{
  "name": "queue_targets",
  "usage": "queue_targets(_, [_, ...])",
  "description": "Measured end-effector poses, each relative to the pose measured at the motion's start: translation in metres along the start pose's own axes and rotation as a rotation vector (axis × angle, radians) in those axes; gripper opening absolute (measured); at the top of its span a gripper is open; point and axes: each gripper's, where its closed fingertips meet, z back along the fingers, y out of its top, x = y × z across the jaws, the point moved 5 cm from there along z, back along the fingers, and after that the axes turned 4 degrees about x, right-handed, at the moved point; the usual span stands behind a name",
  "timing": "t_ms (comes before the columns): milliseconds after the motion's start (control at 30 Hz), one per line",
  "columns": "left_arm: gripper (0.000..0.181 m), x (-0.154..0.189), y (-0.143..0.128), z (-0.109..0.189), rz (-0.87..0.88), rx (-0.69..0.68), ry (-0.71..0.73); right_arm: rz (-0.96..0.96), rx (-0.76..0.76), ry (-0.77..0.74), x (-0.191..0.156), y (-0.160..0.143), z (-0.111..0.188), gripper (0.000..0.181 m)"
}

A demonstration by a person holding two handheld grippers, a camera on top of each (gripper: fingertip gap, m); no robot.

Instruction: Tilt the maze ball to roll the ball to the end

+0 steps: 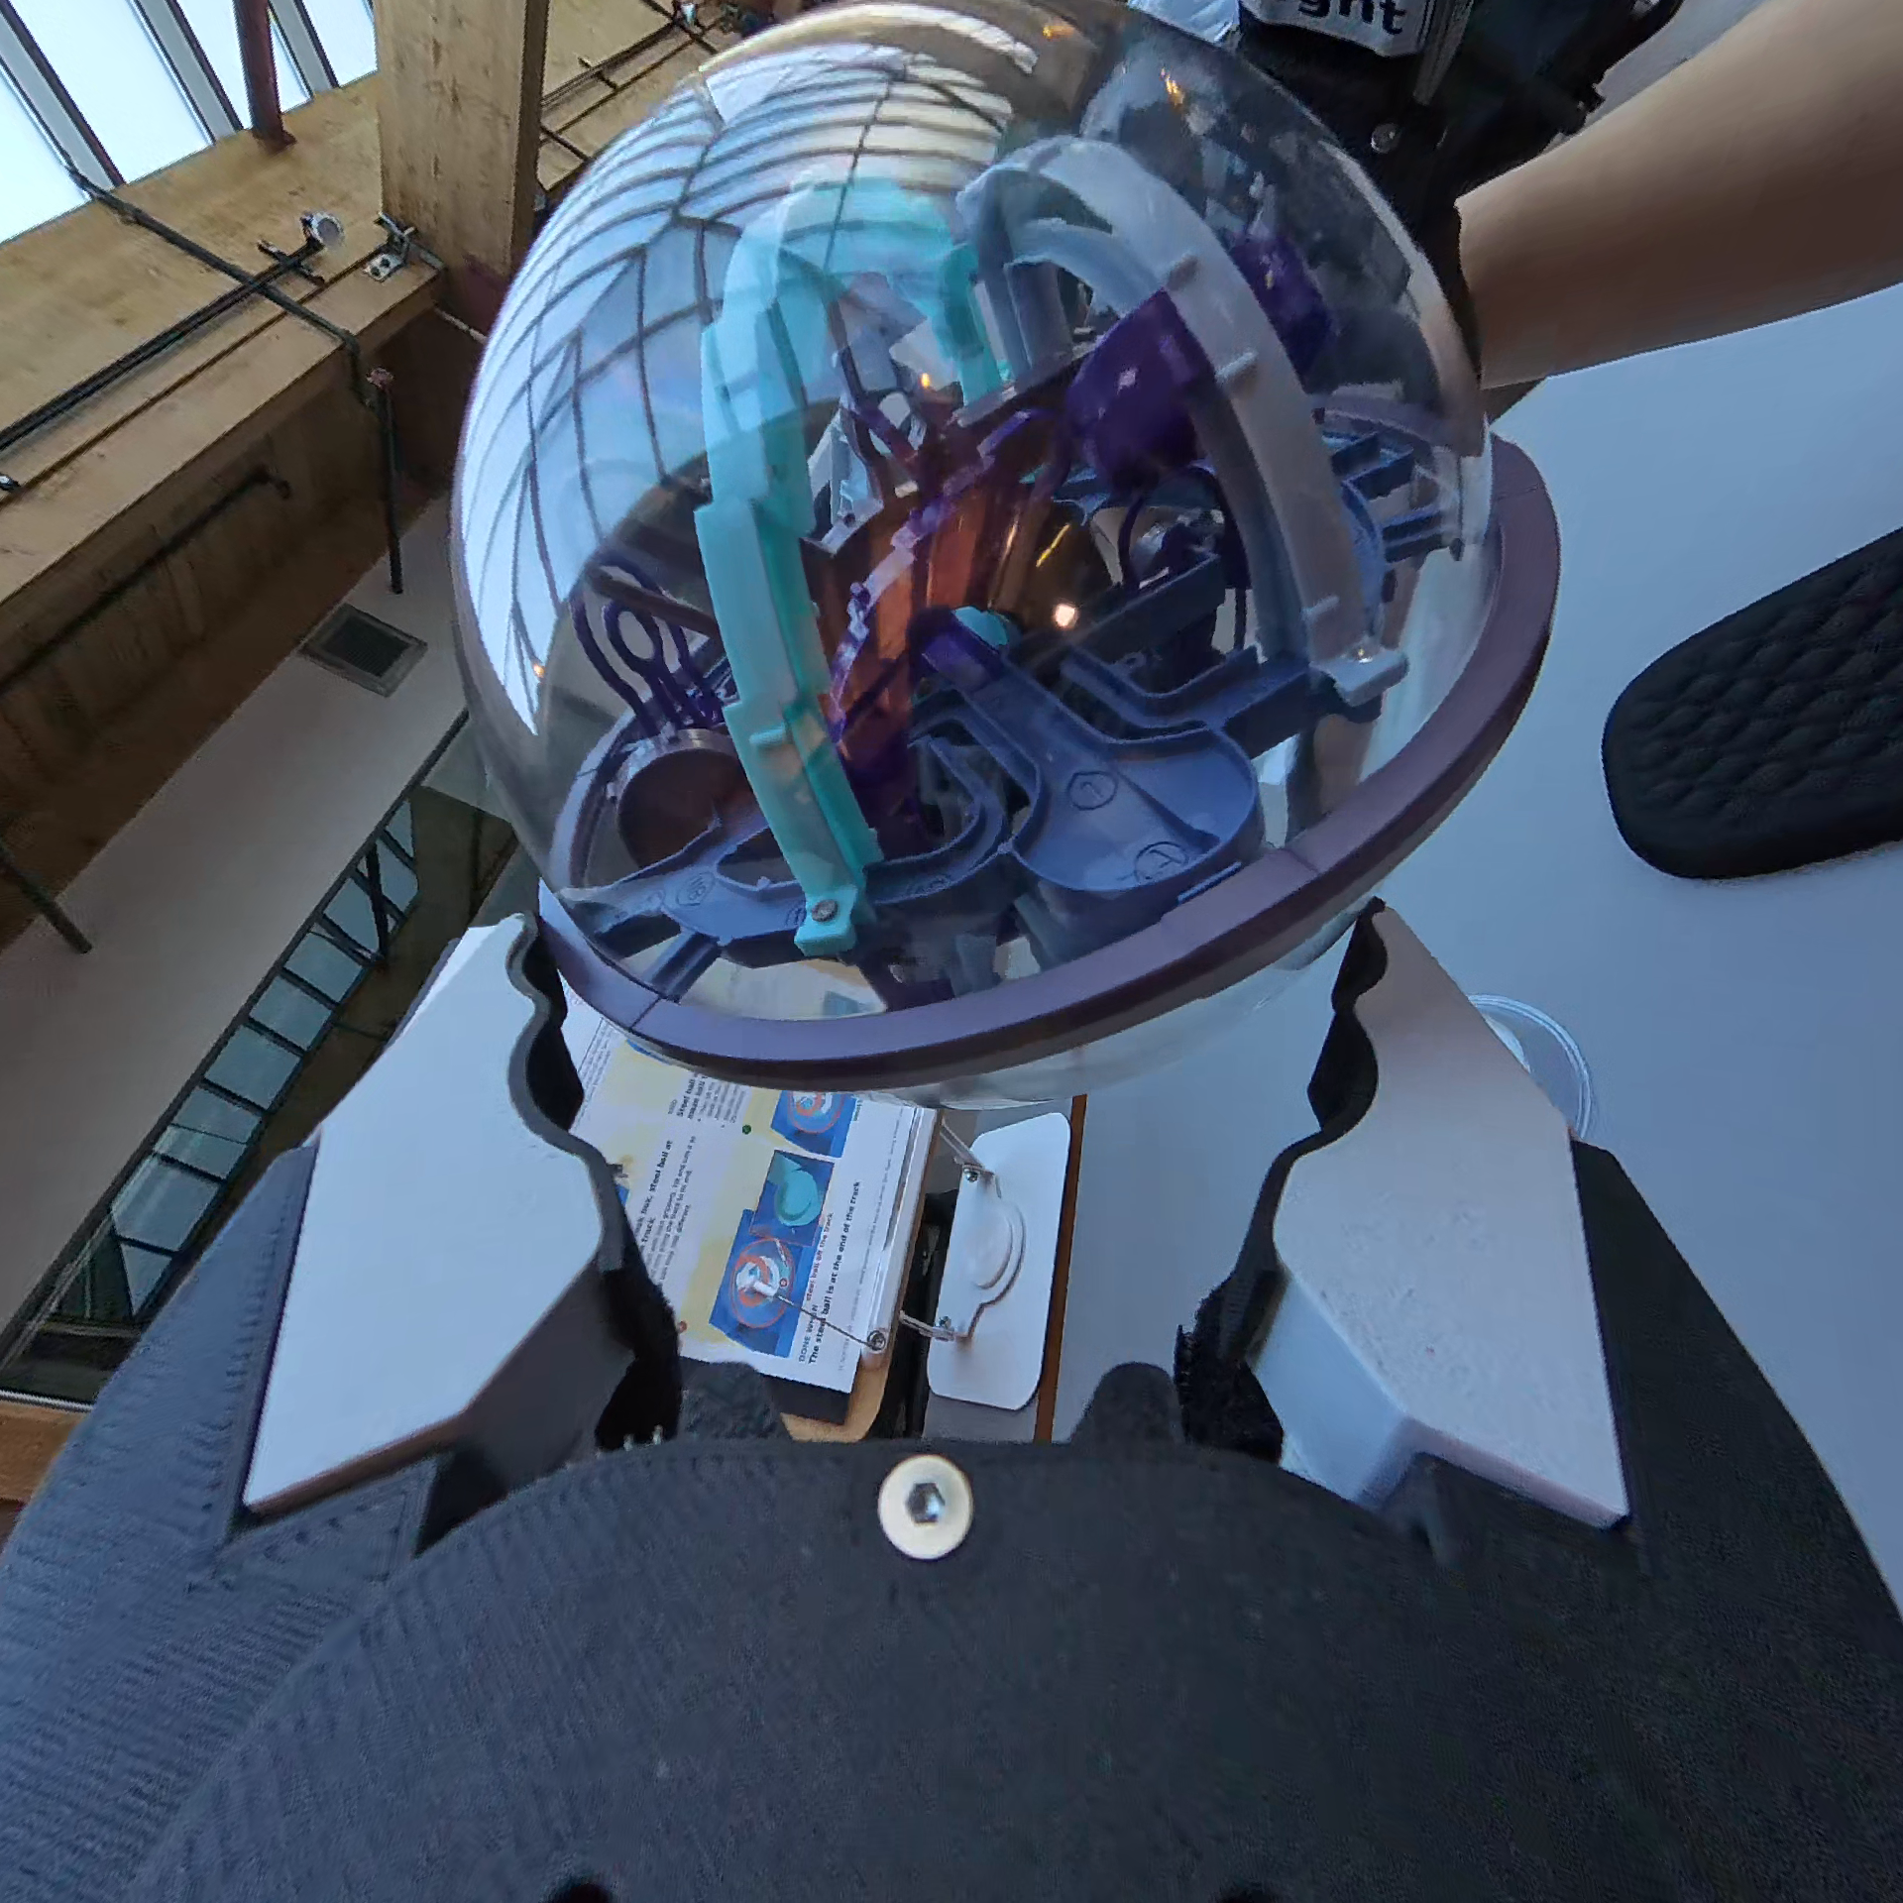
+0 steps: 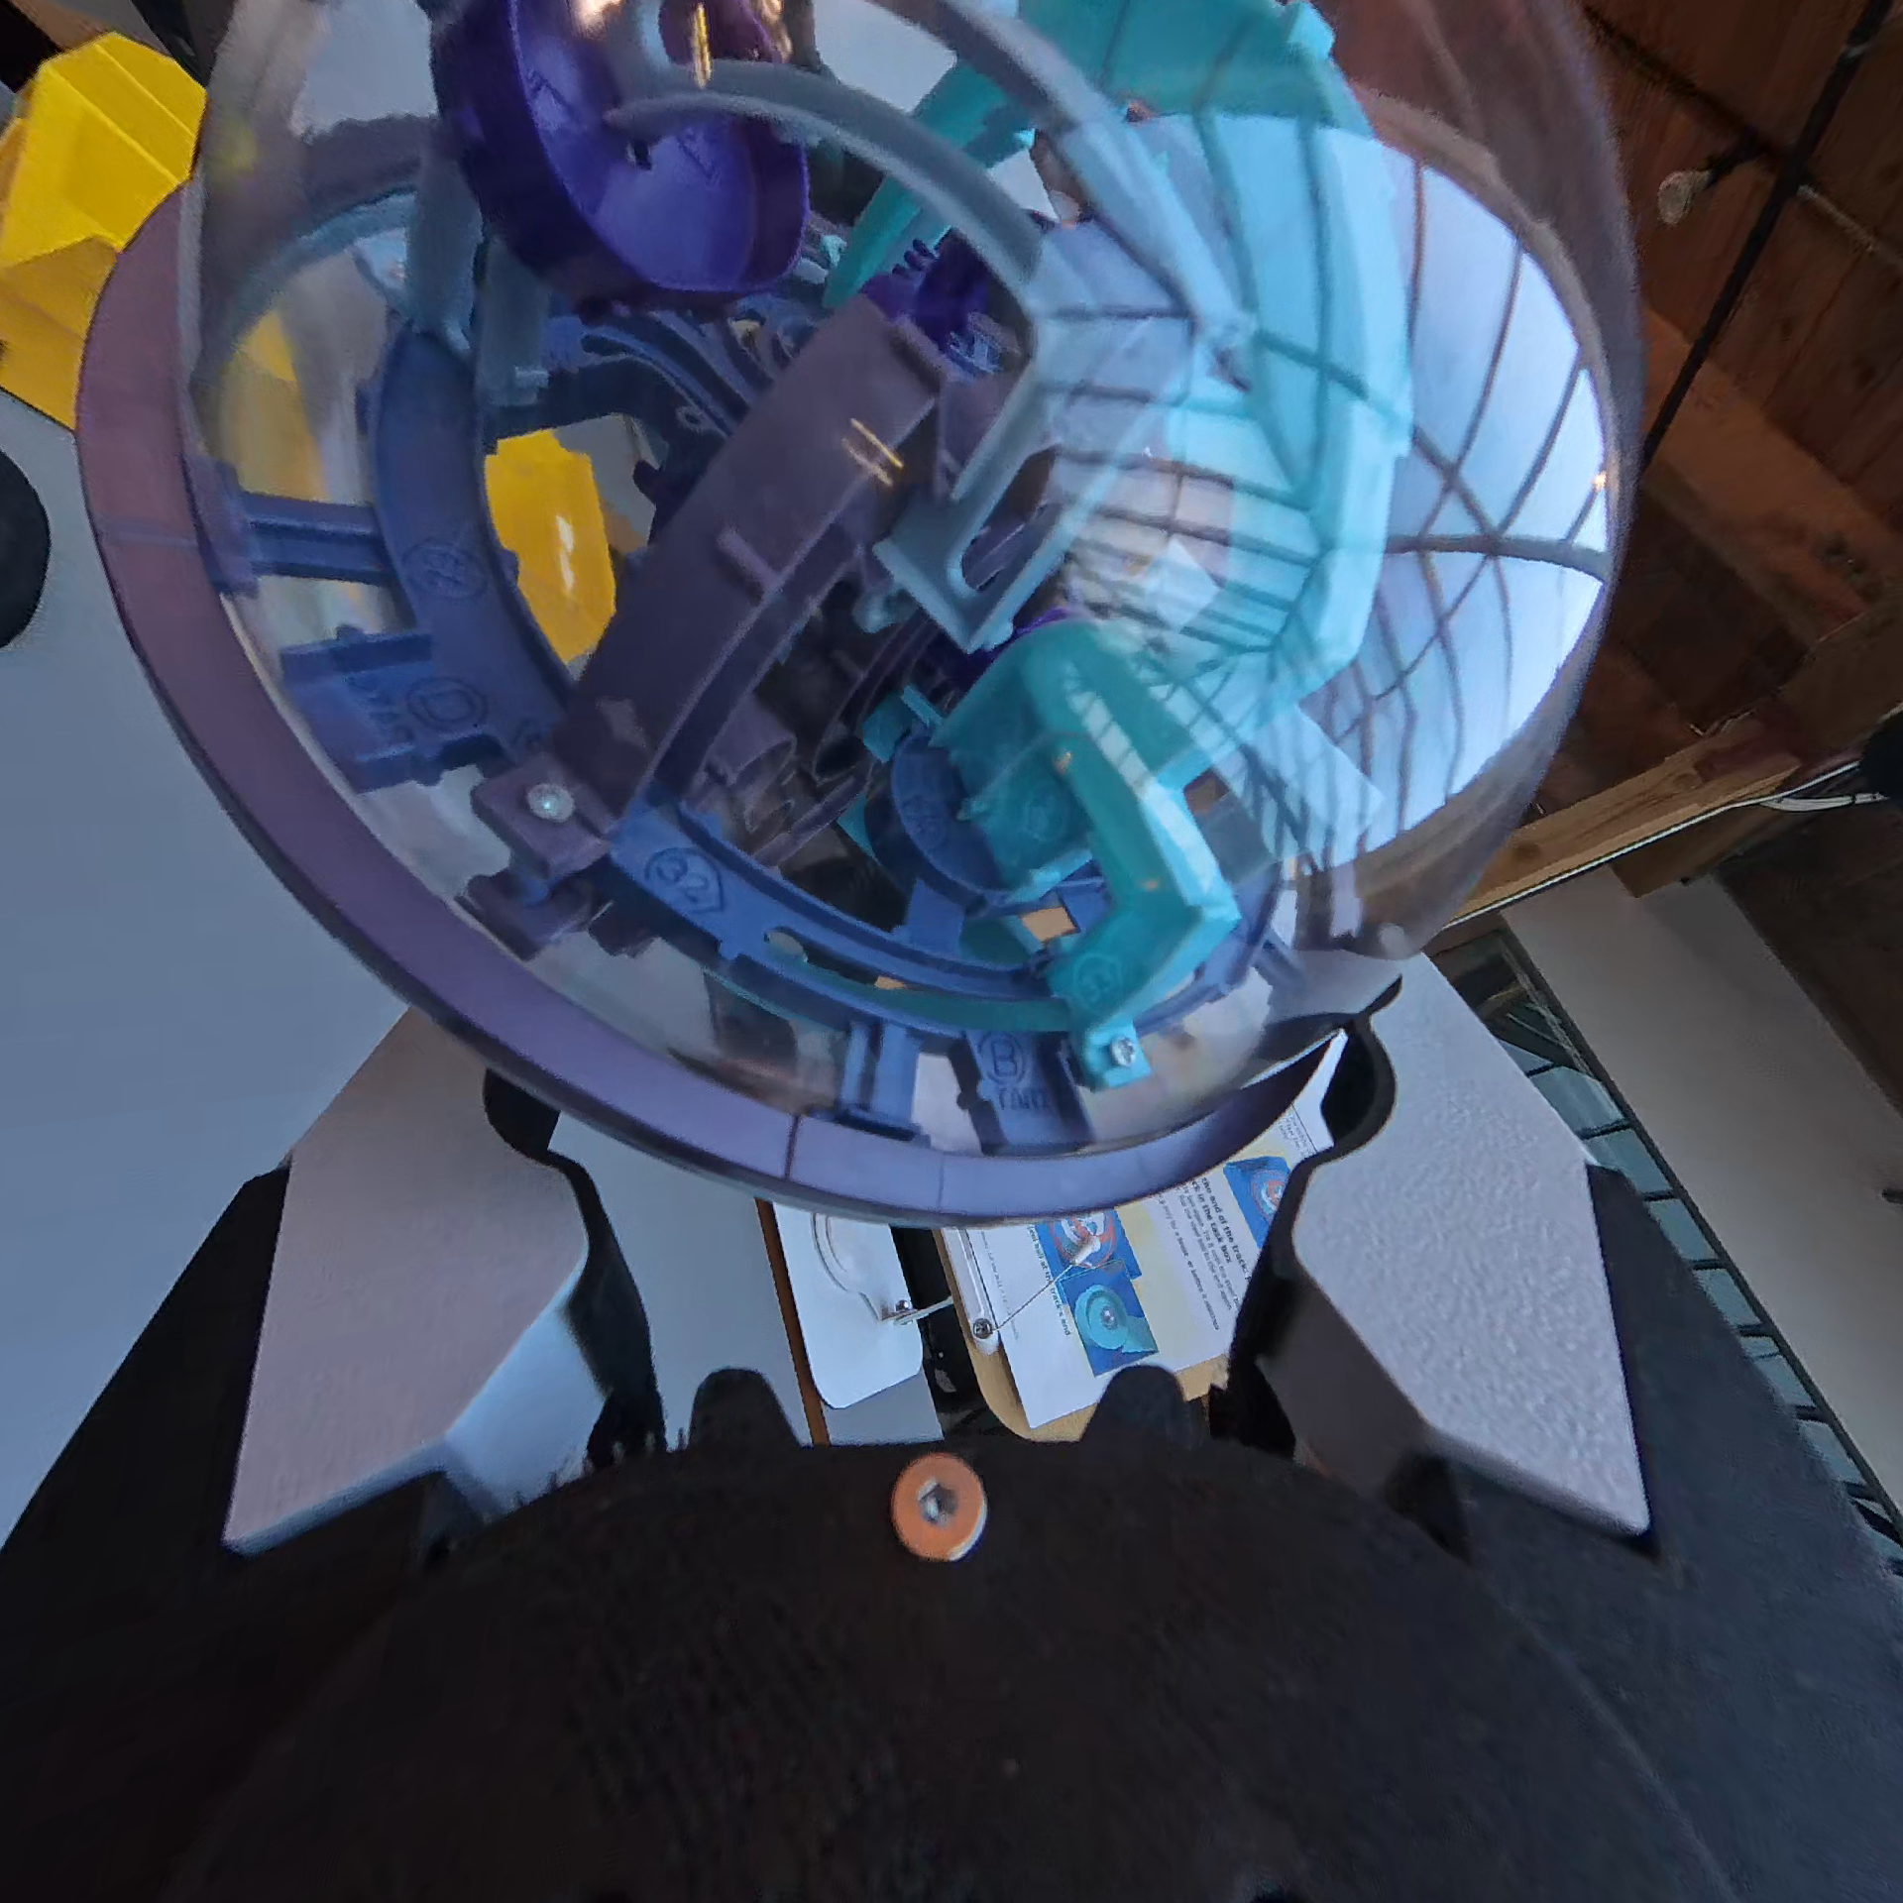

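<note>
The maze ball (image 1: 968,535) is a clear plastic sphere with a dark purple band around its middle, filling the upper centre of both wrist views. It is held up off the white table (image 1: 1699,1030), tilted so the band runs from about 8 o'clock up to 3 o'clock in the left wrist view. Inside are curved tracks in teal, grey, purple and dark blue, some stamped with numbers; the small rolling ball cannot be picked out.

The left gripper (image 1: 953,978) has its two white, black-edged fingers spread wide, their notched tips touching the lower shell just under the band. The right gripper (image 2: 932,1071) is equally wide, tips against the band's lower edge. Each seems to be cradling the sphere, though firm clamping cannot be confirmed.

Below the sphere, at 6 o'clock between the fingers, a printed instruction sheet (image 1: 762,1215) lies on a wooden clipboard, with a white clip plate (image 1: 994,1256) just beside it.

Only the left wrist view shows a black quilted pad (image 1: 1771,721) on the table at 3 o'clock, a person's forearm (image 1: 1668,196) at 1 o'clock, and wooden ceiling beams at 10 o'clock. Only the right wrist view shows yellow bins (image 2: 93,196) at 10 o'clock, partly seen through the shell, slightly blurred.
</note>
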Motion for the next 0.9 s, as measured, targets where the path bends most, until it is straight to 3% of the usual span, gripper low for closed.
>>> queue_targets(467, [0.145, 0.006, -0.013, -0.004, 0.087, 0.098, 0.023, 0.060, -0.044, 0.051, 0.003, 0.007, 0.003, 0.153])
queue_targets(900, [0.145, 0.006, -0.019, 0.011, 0.020, 0.100, 0.130, 0.195, -0.079, 0.075, 0.003, 0.018, -0.011, 0.153])
